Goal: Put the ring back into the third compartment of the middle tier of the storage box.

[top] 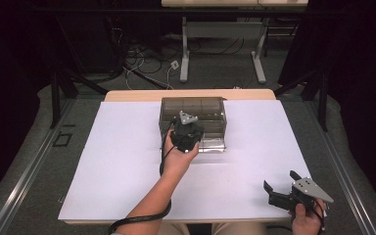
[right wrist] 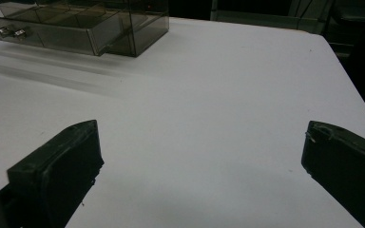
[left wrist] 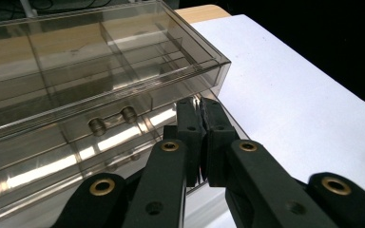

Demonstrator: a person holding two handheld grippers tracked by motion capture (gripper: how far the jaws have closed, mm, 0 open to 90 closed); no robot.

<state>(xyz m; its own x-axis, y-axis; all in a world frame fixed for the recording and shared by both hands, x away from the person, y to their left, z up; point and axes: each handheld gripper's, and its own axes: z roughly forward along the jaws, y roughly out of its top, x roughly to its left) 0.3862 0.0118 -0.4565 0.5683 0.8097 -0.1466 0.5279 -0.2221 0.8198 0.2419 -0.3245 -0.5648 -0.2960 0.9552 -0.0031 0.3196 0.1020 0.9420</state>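
At frame centre, the left hand-held gripper (top: 188, 128), jaws clenched together, touches the clear compartment box (top: 210, 108); the right hand-held gripper (top: 282, 184) waits released, lower right.

Left gripper (left wrist: 202, 105) fingers pressed together beside clear compartment box (left wrist: 90, 71).
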